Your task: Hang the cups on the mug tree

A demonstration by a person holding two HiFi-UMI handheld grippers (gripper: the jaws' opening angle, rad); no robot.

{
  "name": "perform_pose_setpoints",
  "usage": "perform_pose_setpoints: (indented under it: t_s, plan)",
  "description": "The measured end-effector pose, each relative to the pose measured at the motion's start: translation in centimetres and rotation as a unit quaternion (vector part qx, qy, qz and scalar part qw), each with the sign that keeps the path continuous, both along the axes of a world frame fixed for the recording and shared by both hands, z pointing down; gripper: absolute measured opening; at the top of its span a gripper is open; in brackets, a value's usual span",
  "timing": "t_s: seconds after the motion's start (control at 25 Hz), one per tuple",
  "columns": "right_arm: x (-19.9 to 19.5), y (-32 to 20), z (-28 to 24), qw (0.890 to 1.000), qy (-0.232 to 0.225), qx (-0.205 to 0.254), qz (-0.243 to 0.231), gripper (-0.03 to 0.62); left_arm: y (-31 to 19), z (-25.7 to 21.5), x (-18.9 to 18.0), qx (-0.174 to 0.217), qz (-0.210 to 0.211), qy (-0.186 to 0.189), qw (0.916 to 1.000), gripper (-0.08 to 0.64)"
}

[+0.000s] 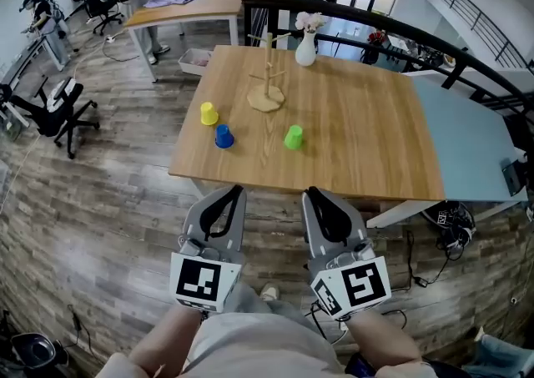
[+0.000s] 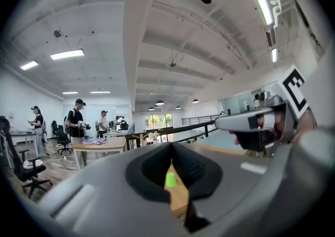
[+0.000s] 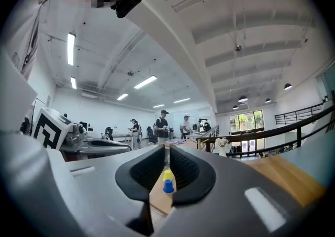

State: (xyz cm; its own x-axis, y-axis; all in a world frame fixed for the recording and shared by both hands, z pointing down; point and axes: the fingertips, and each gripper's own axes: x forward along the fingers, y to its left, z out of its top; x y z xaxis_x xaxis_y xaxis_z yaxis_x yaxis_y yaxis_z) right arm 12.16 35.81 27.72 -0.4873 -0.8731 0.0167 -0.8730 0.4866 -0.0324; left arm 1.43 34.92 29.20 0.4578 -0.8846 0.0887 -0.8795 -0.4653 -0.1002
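A yellow cup (image 1: 209,113), a blue cup (image 1: 224,136) and a green cup (image 1: 293,137) stand upside down on the wooden table (image 1: 367,143). Behind them is the bare wooden mug tree (image 1: 267,76). Both grippers hang in front of the table's near edge, short of the cups. My left gripper (image 1: 240,189) is shut and empty; its own view (image 2: 171,144) frames the green cup (image 2: 170,179). A narrow slit shows between the jaws of my right gripper (image 1: 307,191), with nothing in it; past the jaws (image 3: 166,147) I see the blue cup (image 3: 168,186) and the yellow cup (image 3: 167,175).
A white vase with flowers (image 1: 306,48) stands at the table's far edge beside the tree. A black railing (image 1: 400,30) runs behind it. A pale blue table (image 1: 467,143) adjoins on the right. An office chair (image 1: 58,109) and another desk (image 1: 192,1) with people are at the left.
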Motion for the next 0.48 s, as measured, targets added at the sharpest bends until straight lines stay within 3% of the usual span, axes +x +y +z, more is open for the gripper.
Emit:
perform_pose_setpoints:
  t_s: [0.48]
  plan:
    - [1.0,-2.7,1.1,1.000,0.003,-0.005,-0.005,0.041,-2.5,0.7,1.3,0.000,-0.001,0.007,1.0000,0.002]
